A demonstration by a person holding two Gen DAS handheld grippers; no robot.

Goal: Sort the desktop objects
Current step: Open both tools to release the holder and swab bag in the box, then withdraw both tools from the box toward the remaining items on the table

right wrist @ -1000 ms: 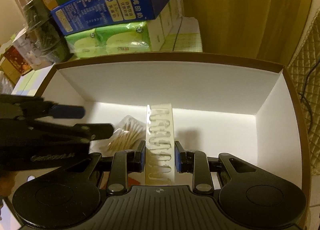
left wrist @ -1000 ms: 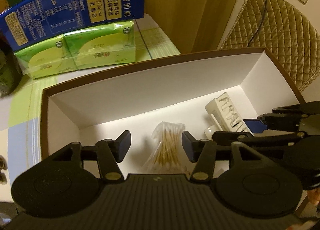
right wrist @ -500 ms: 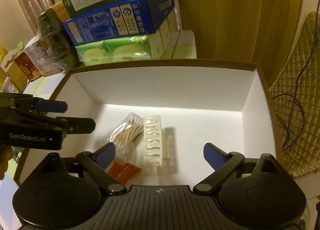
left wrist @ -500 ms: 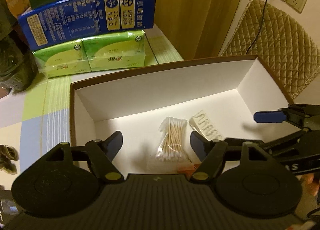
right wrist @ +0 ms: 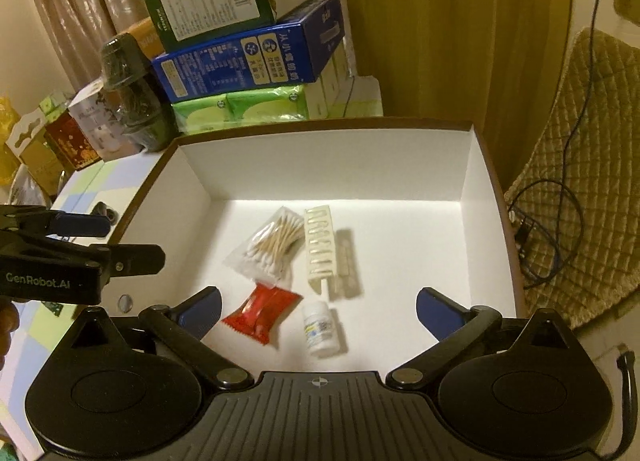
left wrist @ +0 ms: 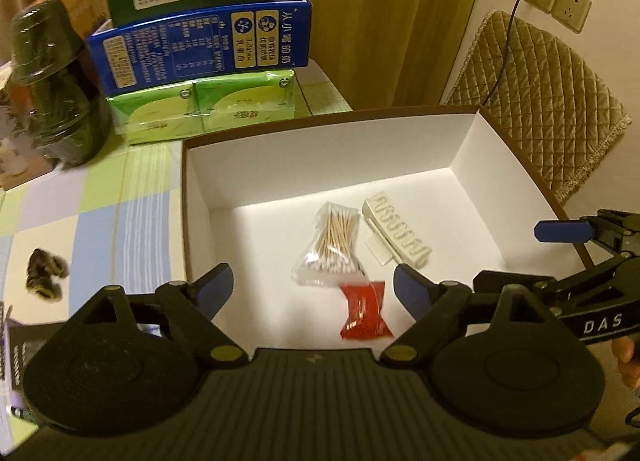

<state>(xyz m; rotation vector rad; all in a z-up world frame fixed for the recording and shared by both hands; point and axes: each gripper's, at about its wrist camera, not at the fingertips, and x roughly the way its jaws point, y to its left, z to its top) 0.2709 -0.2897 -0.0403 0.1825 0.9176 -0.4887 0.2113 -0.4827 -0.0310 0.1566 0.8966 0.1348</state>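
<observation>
A brown-rimmed white box (left wrist: 516, 157) (right wrist: 468, 165) holds a bag of cotton swabs (left wrist: 334, 243) (right wrist: 272, 243), a cream comb-like plastic piece (left wrist: 398, 235) (right wrist: 320, 249), a red packet (left wrist: 364, 311) (right wrist: 260, 311) and a small white bottle (right wrist: 320, 327). My left gripper (left wrist: 312, 283) is open and empty, above the box's near edge. My right gripper (right wrist: 318, 305) is open and empty, above the box's near part. Each gripper shows at the side of the other's view.
Stacked green, blue and lime cartons (left wrist: 200, 37) (right wrist: 248, 53) stand behind the box. A dark wrapped jar (left wrist: 52, 93) is at left. A small dark object (left wrist: 44, 273) lies on the checked tablecloth. A quilted chair (left wrist: 548, 101) and cables (right wrist: 552, 221) are at right.
My right gripper let go of the cream plastic piece, which now lies flat in the box, and opened wide. Both grippers pulled back and up from the box.
</observation>
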